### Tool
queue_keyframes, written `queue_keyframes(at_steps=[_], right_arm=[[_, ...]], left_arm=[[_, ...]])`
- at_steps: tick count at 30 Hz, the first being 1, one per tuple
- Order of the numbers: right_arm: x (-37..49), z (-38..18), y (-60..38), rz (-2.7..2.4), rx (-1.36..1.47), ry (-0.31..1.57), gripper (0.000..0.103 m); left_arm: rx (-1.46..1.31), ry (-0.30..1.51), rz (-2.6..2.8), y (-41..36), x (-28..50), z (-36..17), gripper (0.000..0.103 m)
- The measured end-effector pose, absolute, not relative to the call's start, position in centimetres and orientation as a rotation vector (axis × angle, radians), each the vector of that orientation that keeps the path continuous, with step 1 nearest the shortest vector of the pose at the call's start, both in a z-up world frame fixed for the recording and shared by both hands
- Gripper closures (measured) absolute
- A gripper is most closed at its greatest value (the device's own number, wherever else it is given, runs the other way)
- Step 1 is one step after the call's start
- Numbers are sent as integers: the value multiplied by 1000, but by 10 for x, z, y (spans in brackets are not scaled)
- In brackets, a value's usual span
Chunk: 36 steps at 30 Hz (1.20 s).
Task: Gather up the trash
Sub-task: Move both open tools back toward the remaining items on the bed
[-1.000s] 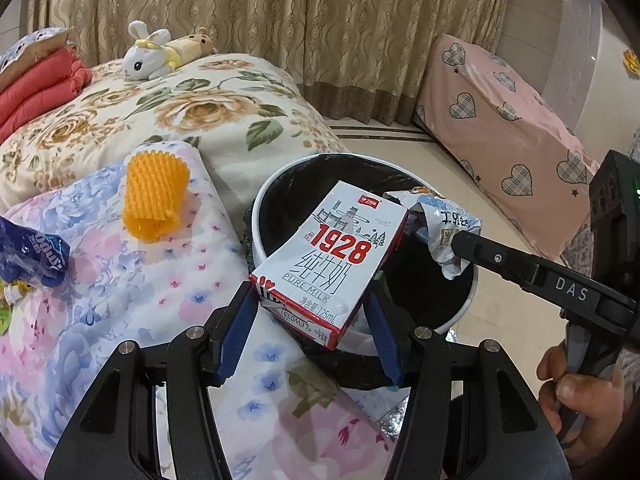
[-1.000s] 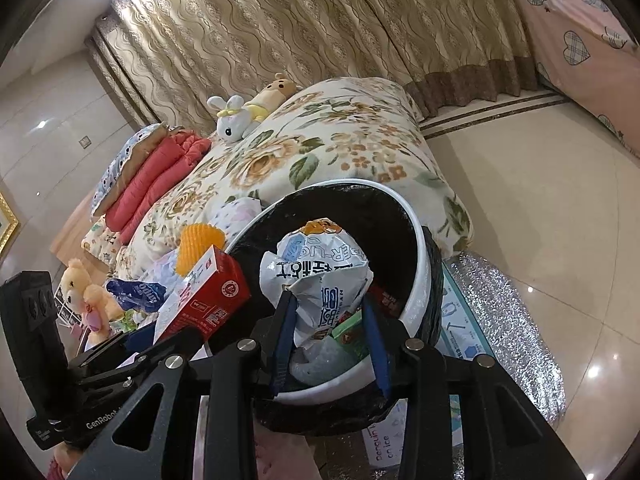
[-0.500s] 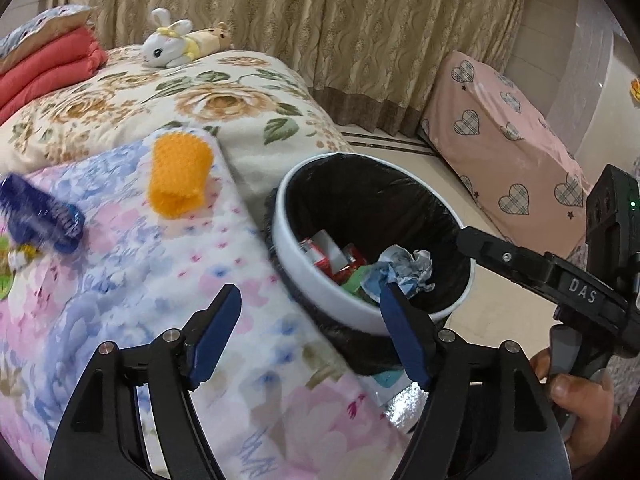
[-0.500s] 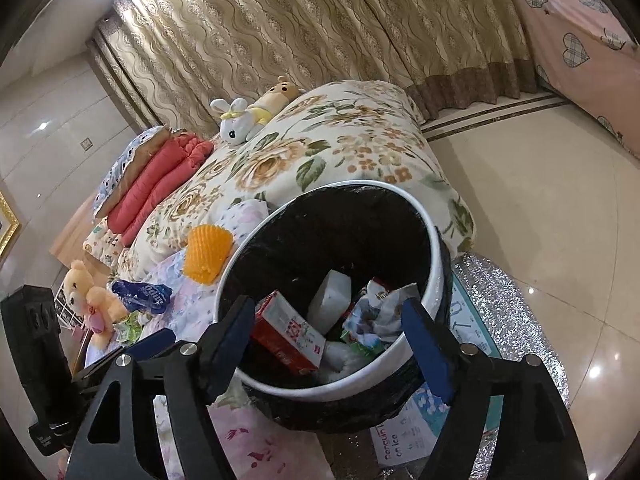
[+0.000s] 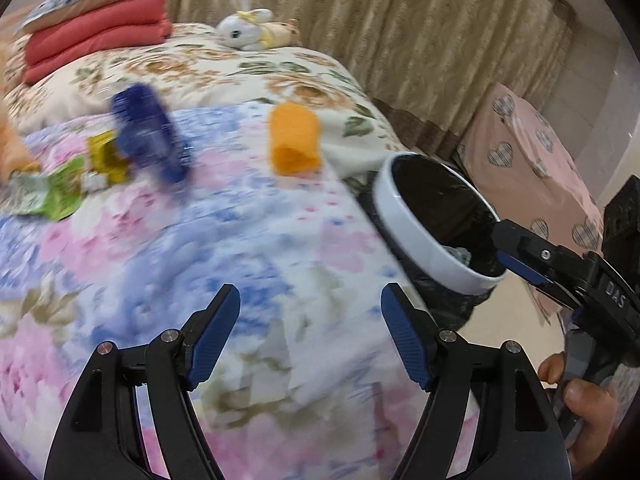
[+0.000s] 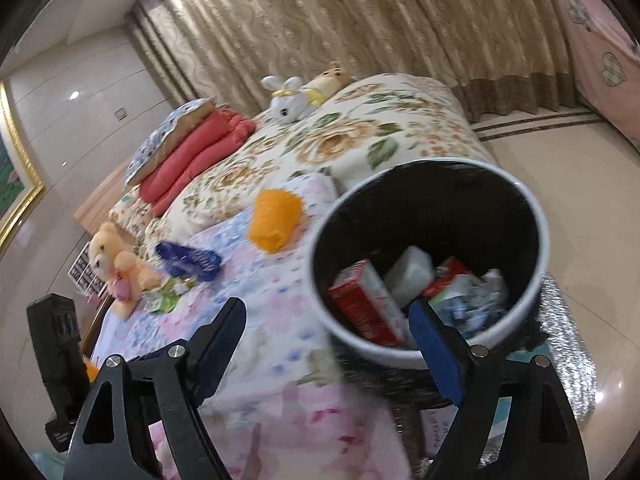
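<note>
My left gripper is open and empty above the floral quilt. Ahead of it on the quilt lie an orange foam sleeve, a blue wrapper and a green-yellow wrapper. The white-rimmed bin with a black liner stands at the bed's corner. It holds a red milk carton and a crumpled wrapper. My right gripper hovers at the bin's near rim, its jaws opening and holding nothing.
Folded red blankets and a plush rabbit lie at the far end of the bed. A teddy bear sits at the bed's left edge. Tiled floor and a pink heart-print cover lie beyond the bin.
Both grippers opened and let go: the milk carton and the crumpled wrapper dropped into the bin. The left gripper swung left over the quilt; the right drew back from the bin.
</note>
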State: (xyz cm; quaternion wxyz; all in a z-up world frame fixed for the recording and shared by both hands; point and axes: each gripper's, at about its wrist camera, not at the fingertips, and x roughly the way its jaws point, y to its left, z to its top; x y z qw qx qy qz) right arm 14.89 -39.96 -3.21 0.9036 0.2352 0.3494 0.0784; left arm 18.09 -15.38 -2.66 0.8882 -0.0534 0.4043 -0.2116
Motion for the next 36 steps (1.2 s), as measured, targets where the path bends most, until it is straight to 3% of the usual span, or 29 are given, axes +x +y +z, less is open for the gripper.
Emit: queue_keyframes(at_steps=[17, 36], right_arm=[[169, -37, -320, 285, 424, 770, 17], [231, -39, -303, 268, 379, 760, 18]], left_arm=[[-227, 841, -260, -53, 179, -41, 28], [-196, 805, -250, -51, 224, -31, 28]])
